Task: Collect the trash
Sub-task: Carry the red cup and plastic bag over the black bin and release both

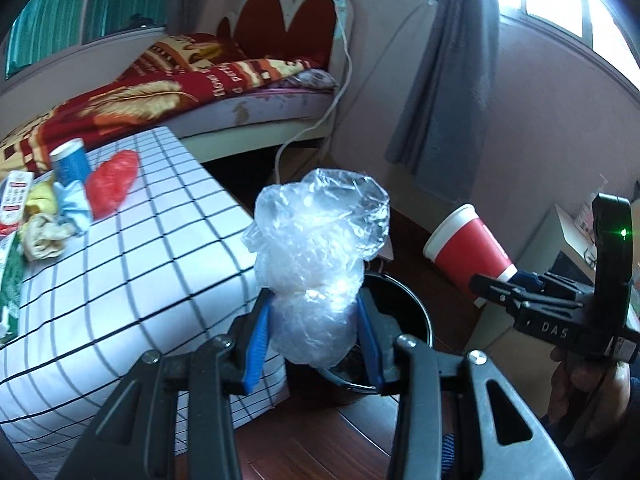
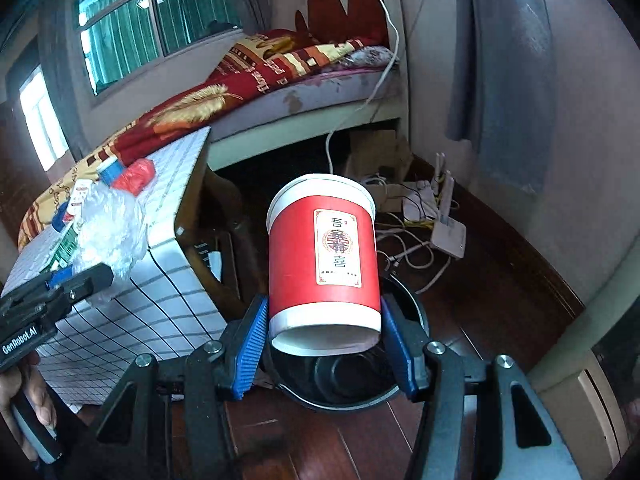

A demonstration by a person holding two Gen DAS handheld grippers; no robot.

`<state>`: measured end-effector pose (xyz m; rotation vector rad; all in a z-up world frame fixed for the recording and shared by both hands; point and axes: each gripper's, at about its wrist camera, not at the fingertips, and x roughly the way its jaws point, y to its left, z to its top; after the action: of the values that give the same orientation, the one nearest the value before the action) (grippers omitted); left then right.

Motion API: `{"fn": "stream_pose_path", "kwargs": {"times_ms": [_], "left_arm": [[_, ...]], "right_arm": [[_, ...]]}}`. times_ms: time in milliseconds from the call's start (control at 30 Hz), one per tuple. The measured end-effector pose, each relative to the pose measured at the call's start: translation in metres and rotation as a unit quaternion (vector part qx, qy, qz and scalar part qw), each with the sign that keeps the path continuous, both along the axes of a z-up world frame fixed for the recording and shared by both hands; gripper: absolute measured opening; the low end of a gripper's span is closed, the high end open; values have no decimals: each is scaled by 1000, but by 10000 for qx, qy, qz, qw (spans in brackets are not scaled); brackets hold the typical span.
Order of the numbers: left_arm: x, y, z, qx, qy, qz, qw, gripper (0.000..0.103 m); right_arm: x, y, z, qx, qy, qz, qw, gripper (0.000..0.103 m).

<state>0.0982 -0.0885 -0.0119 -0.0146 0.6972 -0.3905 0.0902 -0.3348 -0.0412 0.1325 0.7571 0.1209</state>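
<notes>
My left gripper is shut on a crumpled clear plastic bag and holds it above the black trash bin on the floor. My right gripper is shut on a red paper cup with a white rim, held over the same bin. The cup also shows in the left wrist view, to the right of the bag. The bag and left gripper show at the left of the right wrist view.
A table with a white grid cloth stands left of the bin, carrying a blue cup, a red plastic bag, yellow and blue wrappers and a box. A bed lies behind. Cables and routers lie on the wooden floor.
</notes>
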Motion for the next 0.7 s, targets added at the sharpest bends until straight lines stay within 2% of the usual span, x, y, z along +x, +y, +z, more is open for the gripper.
{"fn": "stream_pose_path", "kwargs": {"times_ms": [167, 333, 700], "left_arm": [[9, -23, -18, 34, 234, -259, 9994, 42], [21, -47, -50, 82, 687, -560, 9960, 42], [61, -74, -103, 136, 1394, -797, 9869, 42]], "right_arm": [[-1, -14, -20, 20, 200, -3, 9998, 57], [5, -22, -43, -12, 418, 91, 9991, 57], [56, -27, -107, -30, 951, 532, 9940, 59]]}}
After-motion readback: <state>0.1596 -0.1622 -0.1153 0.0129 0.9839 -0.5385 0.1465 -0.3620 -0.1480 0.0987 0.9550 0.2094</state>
